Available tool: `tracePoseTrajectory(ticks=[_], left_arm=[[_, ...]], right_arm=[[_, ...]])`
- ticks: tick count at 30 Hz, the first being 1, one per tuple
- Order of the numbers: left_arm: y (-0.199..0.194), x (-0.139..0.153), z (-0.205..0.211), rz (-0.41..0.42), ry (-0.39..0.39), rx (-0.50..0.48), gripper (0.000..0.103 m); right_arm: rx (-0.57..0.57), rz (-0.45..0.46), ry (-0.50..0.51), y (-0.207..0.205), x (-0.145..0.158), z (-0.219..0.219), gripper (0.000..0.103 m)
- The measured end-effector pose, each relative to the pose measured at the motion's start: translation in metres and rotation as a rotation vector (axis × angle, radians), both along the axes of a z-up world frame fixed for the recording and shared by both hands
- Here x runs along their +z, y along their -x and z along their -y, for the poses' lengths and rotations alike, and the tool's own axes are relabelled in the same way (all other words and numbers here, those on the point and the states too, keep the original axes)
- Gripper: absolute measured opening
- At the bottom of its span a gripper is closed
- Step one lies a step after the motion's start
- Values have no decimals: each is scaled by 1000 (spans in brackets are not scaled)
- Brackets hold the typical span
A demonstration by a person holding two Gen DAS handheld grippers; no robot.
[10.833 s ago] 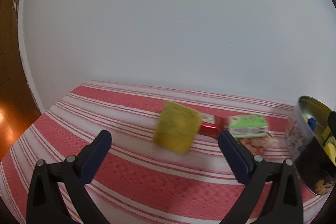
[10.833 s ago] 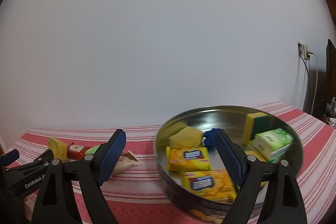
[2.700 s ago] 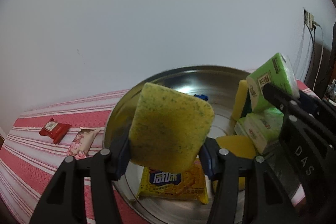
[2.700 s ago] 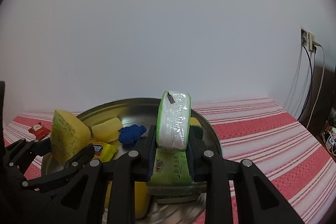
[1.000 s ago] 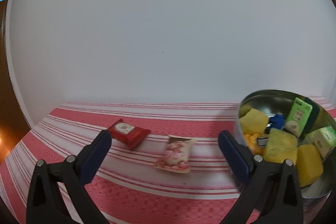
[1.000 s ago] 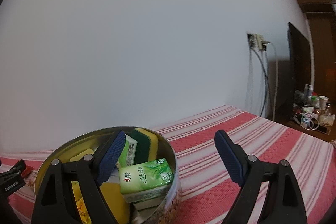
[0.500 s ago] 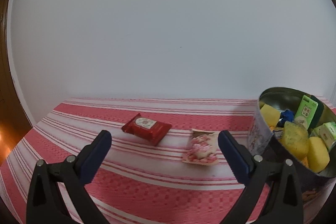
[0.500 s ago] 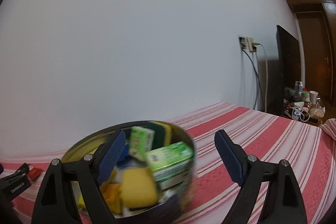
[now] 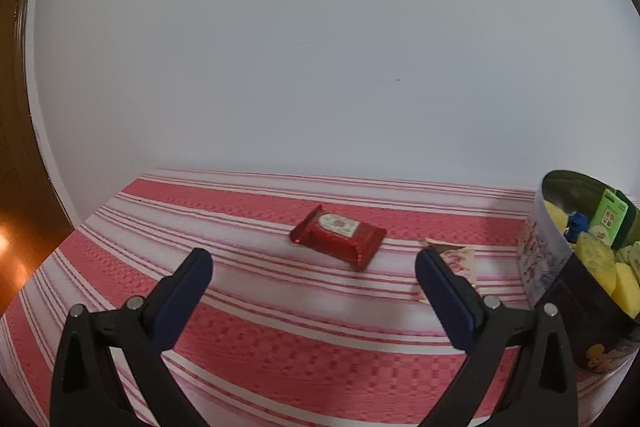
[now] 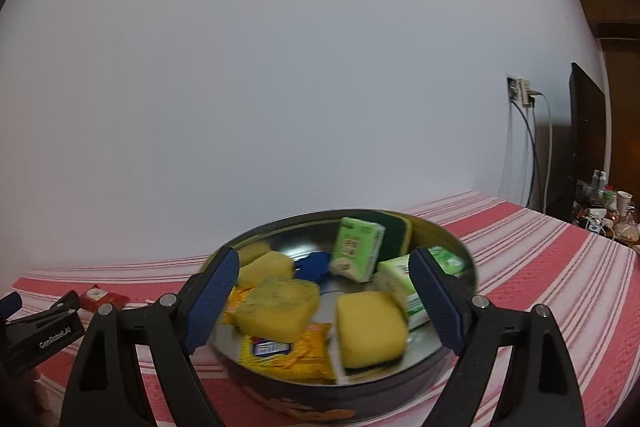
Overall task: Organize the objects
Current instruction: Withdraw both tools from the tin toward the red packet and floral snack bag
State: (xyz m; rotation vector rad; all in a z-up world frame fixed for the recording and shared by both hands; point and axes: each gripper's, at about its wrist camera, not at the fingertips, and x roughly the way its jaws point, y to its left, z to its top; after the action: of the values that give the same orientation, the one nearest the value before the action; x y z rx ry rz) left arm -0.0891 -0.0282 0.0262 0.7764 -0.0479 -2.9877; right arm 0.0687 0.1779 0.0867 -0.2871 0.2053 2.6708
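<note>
The left gripper [image 9: 314, 267], jaws apart and empty, is nearer the red packet [image 9: 338, 235], which lies straight ahead on the striped surface [image 9: 280, 331], long axis slanting across the gap between the jaws.

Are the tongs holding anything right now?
No. The left tongs hang open above the red foil packet; the right tongs are open before the round metal tin.

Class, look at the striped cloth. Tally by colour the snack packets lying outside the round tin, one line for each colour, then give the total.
Red packet: 1
Pink floral packet: 1
Total outside the tin: 2
</note>
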Motion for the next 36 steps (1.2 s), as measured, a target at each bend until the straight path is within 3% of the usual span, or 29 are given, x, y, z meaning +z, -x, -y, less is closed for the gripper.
tracePoseTrajectory(ticks=[26, 36], left_arm=[[17, 1, 44, 17, 16, 64, 103], [23, 3, 47, 28, 23, 88, 102]], right_arm=[[133, 57, 1, 54, -7, 76, 88], [151, 82, 6, 63, -9, 85, 88]])
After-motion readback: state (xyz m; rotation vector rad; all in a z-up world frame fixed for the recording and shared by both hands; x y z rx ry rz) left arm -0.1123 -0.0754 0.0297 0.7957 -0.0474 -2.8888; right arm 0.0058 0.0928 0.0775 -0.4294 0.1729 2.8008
